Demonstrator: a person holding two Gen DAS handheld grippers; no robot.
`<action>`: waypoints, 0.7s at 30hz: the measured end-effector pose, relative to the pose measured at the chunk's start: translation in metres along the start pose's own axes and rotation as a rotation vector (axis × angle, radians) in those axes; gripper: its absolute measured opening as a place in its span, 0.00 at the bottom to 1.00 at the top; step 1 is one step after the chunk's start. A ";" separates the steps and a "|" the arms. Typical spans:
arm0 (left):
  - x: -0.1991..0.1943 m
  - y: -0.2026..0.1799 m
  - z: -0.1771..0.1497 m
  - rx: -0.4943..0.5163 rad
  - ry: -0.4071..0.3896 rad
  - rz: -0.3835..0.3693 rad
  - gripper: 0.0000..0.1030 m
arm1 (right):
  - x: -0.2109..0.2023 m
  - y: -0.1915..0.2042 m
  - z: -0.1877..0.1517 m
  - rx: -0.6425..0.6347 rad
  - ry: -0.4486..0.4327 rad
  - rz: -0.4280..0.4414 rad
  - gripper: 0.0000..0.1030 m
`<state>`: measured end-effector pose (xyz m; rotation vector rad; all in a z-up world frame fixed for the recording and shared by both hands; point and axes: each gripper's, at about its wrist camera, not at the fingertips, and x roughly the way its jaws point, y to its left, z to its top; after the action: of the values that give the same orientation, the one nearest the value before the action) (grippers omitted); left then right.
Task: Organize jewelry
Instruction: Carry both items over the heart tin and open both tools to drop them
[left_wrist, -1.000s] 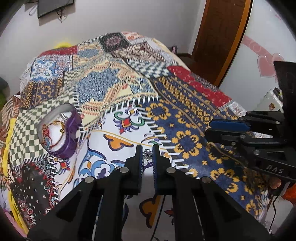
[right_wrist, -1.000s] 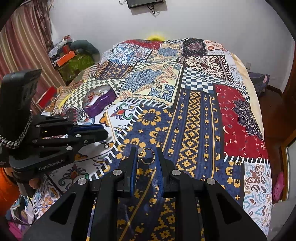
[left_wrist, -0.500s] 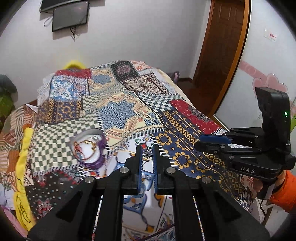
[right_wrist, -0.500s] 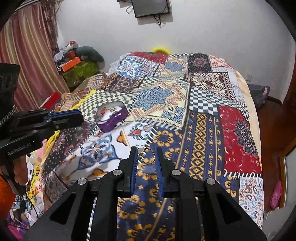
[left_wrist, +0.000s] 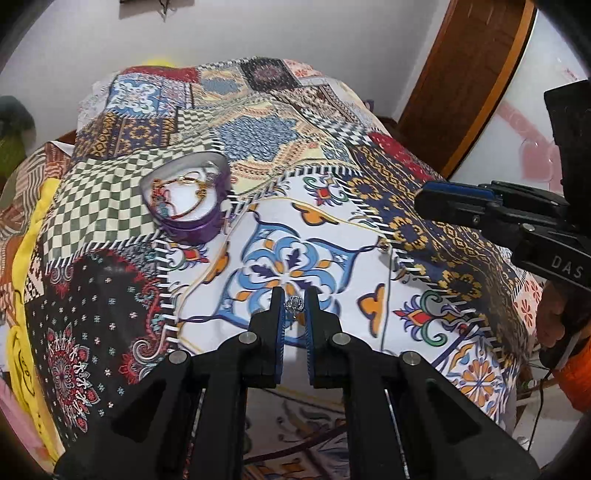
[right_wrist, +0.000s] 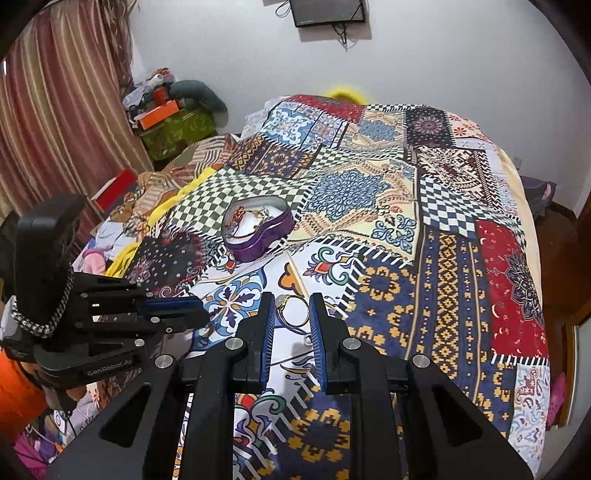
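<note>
A small silver jewel (left_wrist: 294, 303) is pinched in my left gripper (left_wrist: 294, 301), which hangs above the white floral patch of the patchwork bedspread (left_wrist: 332, 258). My right gripper (right_wrist: 291, 310) is shut on a gold ring (right_wrist: 293, 311). A purple heart-shaped jewelry box (left_wrist: 188, 199) lies open on the bed, up and left of the left gripper, with gold chains and red beads inside. In the right wrist view the same box (right_wrist: 258, 229) lies beyond the fingertips, and the left gripper (right_wrist: 177, 308) appears at the left. The right gripper (left_wrist: 458, 199) shows at the right edge of the left wrist view.
The bed fills most of both views, with its foot edge (left_wrist: 332, 387) below my fingers. Clothes and a yellow cloth (right_wrist: 122, 258) pile at the bed's left side. A cluttered green box (right_wrist: 173, 129) stands by the curtain. A wooden door (left_wrist: 461, 92) is at the right.
Both grippers have drifted across the bed while keeping hold of their pieces. The purple box now lies farther ahead in both views.
</note>
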<state>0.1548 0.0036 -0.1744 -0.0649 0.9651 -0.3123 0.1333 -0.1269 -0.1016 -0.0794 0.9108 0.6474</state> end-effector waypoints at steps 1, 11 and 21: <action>-0.006 0.002 0.001 0.001 -0.014 0.019 0.08 | 0.001 0.001 0.000 -0.003 0.002 0.000 0.16; -0.048 0.024 0.018 -0.016 -0.132 0.070 0.08 | 0.012 0.001 0.010 0.001 0.009 0.013 0.16; -0.042 0.048 0.038 -0.036 -0.162 0.092 0.08 | 0.032 0.017 0.035 -0.040 0.010 0.035 0.16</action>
<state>0.1750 0.0582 -0.1286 -0.0777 0.8103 -0.2015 0.1632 -0.0863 -0.1001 -0.1032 0.9109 0.6986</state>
